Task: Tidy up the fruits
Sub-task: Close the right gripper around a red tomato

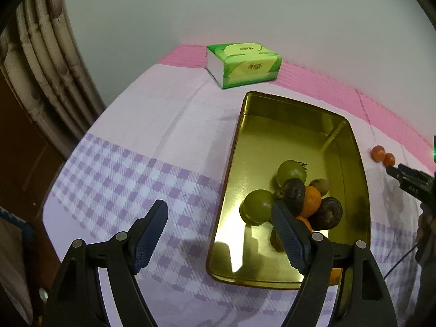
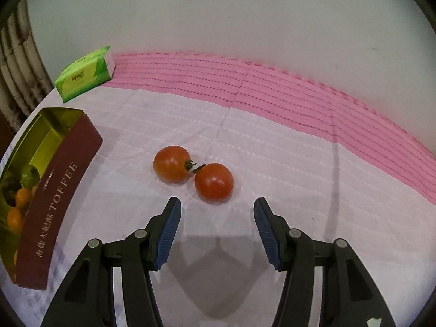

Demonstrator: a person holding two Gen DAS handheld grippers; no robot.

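Observation:
A gold tin [image 1: 286, 136] with a dark red "TOFFEE" wall [image 2: 54, 190] holds several fruits: two green ones [image 1: 291, 171], two dark wrinkled ones [image 1: 327, 212], oranges [image 1: 312, 200] and a small brown one [image 1: 320, 186]. My left gripper [image 1: 218, 204] hangs open over the tin's left rim, its right finger [image 1: 288, 237] in front of the fruit pile, gripping nothing. Two red tomatoes [image 2: 171, 163] [image 2: 214, 181] lie touching on the cloth right of the tin. Just short of the nearer tomato, my right gripper [image 2: 217, 200] stands open with nothing between its fingers.
A green tissue pack [image 1: 245, 65] lies behind the tin near the wall. The table wears a lilac checked cloth [image 1: 136, 169] with a pink band [image 2: 272, 87] along the back. Pipes [image 1: 46, 54] run up the left corner. The table's left edge drops off close by.

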